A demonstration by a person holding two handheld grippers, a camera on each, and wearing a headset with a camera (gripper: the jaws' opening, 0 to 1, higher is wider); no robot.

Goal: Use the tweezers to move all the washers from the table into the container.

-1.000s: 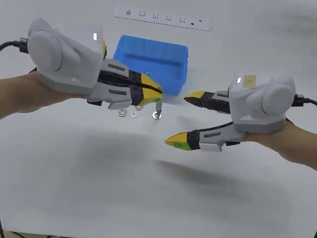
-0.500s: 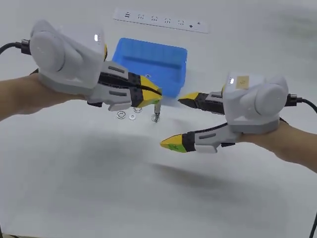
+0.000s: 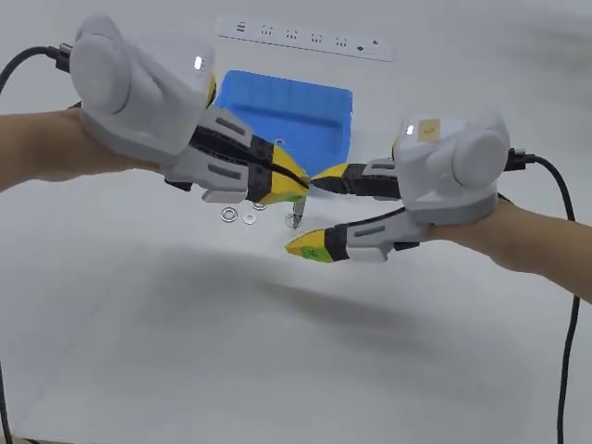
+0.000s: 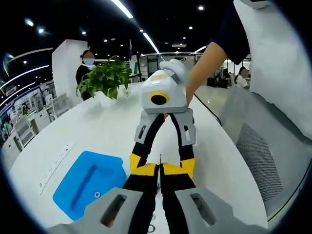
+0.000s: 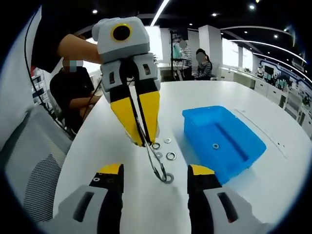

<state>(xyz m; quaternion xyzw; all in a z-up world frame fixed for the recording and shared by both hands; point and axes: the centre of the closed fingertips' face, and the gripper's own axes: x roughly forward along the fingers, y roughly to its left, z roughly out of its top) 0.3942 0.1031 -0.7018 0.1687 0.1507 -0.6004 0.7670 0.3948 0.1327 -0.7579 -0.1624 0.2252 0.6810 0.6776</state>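
The left tongs (image 3: 296, 181) are clamped narrow on the tweezers (image 5: 152, 153). The tweezers point down from them, and their tips touch one washer (image 5: 168, 178) lying on the white surface (image 3: 185, 333). The right tongs (image 3: 308, 212) face the left ones, spread wide and holding nothing, with one jaw to either side of the tweezers' tips. Several more washers (image 5: 171, 156) lie loose just beneath the left tongs. Beyond both tongs sits the blue container (image 3: 277, 100), with a single washer (image 5: 215, 146) inside it.
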